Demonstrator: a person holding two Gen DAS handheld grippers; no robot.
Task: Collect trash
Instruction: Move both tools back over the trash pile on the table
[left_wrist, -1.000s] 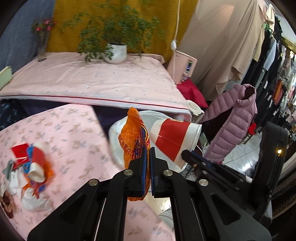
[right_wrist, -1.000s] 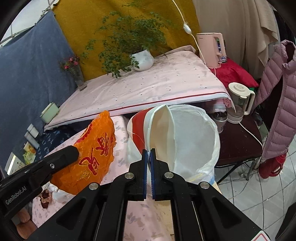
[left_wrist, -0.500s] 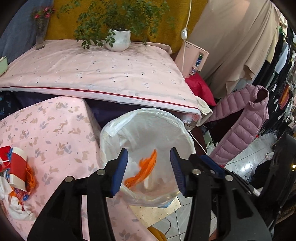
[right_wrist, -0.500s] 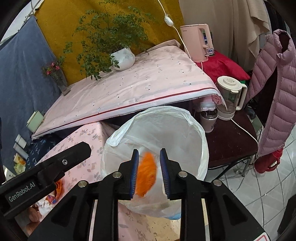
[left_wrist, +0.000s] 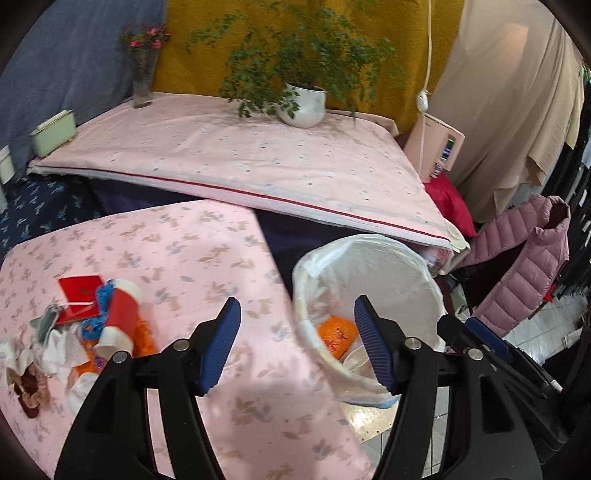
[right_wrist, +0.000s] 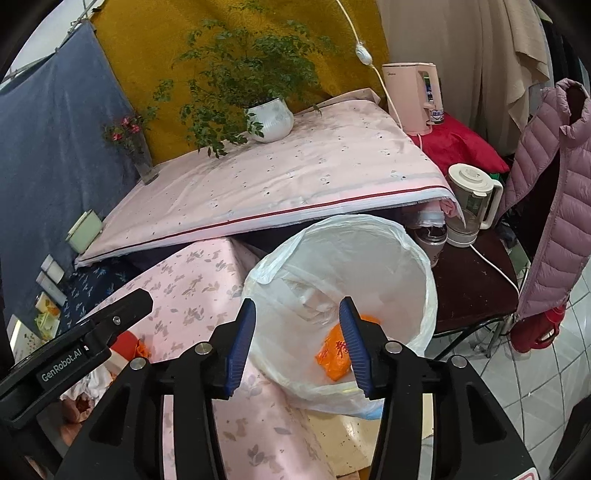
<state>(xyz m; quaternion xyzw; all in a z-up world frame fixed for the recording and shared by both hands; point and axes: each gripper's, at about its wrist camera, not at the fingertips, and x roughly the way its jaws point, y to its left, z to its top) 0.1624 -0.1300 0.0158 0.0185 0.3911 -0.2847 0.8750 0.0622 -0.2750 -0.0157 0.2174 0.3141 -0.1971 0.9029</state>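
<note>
Both grippers hang over the table corner with nothing between their blue pads: the left gripper (left_wrist: 295, 332) has its jaws spread and widening above the table edge and the bin rim, and the right gripper (right_wrist: 297, 332) is parted less, its jaws also opening, aimed into the bin. The back table (left_wrist: 229, 162) under its pale pink sheet is the biggest thing here, carrying a plant (left_wrist: 303, 103) in a white pot, a vase (left_wrist: 142, 77) of red flowers and a green box (left_wrist: 53, 133). In front of it, lower, stands the near table (left_wrist: 192, 254) in a pink leaf-print cloth. Just beside that table's right edge sits the bin (right_wrist: 369, 236), lined with a white bag that folds over its rim. To the right a mauve jacket (right_wrist: 554, 206) hangs, and a blender (right_wrist: 471, 203) stands on a dark stool (right_wrist: 469, 288) behind the bin. At the bottom of the bin lies the orange wrapper (right_wrist: 334, 354), crumpled, with something white beside it in the left view that I cannot make out. The rest of the trash is piled at the left end of the near table: a red-and-white cup (left_wrist: 120, 317) on its side, a red card (left_wrist: 79, 299), white tissues (left_wrist: 61, 350), and orange and blue scraps.
</note>
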